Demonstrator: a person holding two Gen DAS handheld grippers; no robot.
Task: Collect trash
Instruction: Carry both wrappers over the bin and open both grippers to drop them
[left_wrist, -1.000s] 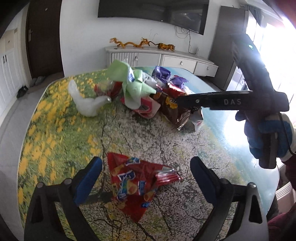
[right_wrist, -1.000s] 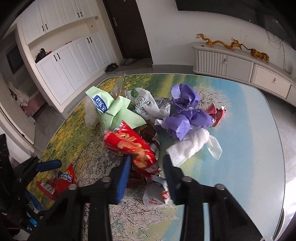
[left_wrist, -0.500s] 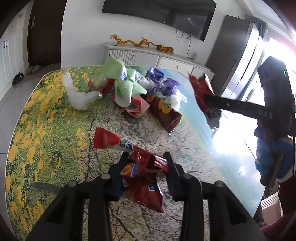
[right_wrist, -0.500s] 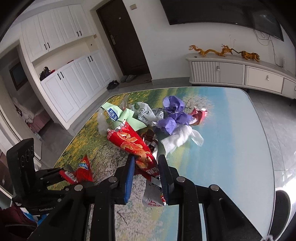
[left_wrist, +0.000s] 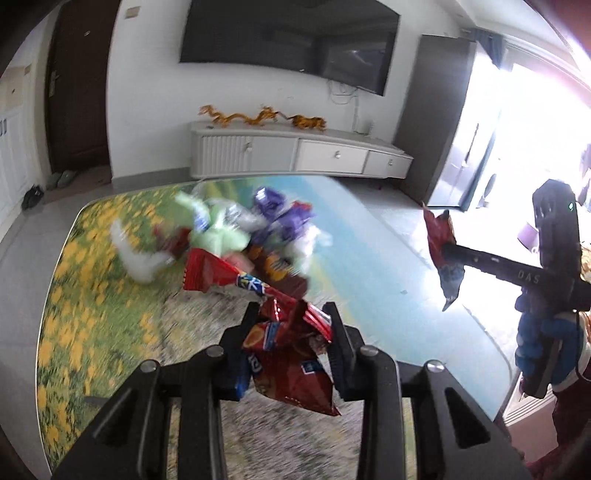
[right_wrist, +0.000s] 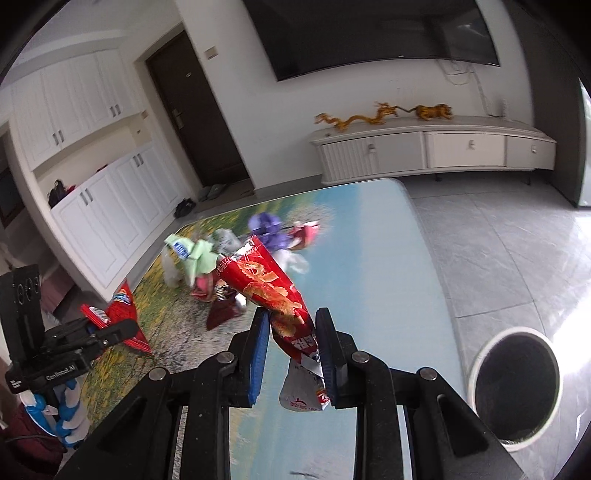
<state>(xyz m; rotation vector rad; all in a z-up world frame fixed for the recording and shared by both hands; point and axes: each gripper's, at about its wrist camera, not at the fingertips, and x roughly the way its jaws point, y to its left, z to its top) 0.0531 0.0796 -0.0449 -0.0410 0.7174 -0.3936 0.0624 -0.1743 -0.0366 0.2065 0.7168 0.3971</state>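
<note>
My left gripper (left_wrist: 291, 325) is shut on a crumpled red snack bag (left_wrist: 291, 354) and holds it above the table (left_wrist: 92, 332). My right gripper (right_wrist: 291, 325) is shut on a red chip wrapper (right_wrist: 273, 291) and holds it up over the table's right side (right_wrist: 369, 277). Each gripper shows in the other's view: the right gripper (left_wrist: 447, 251) with its wrapper (left_wrist: 443, 258), the left gripper (right_wrist: 122, 328) with its bag (right_wrist: 122, 314). A heap of trash (left_wrist: 240, 232) lies at the far end of the table: green paper, purple wrappers, white tissue. It also shows in the right wrist view (right_wrist: 236, 251).
A round white bin (right_wrist: 515, 384) with a dark inside stands on the floor right of the table. A white sideboard (left_wrist: 295, 153) stands against the far wall. White cupboards (right_wrist: 92, 192) line the left wall.
Both grippers have risen from the table with their wrappers. The left one shut on the red bag a second ago and lifted it. The right one swung right toward the bin side.
</note>
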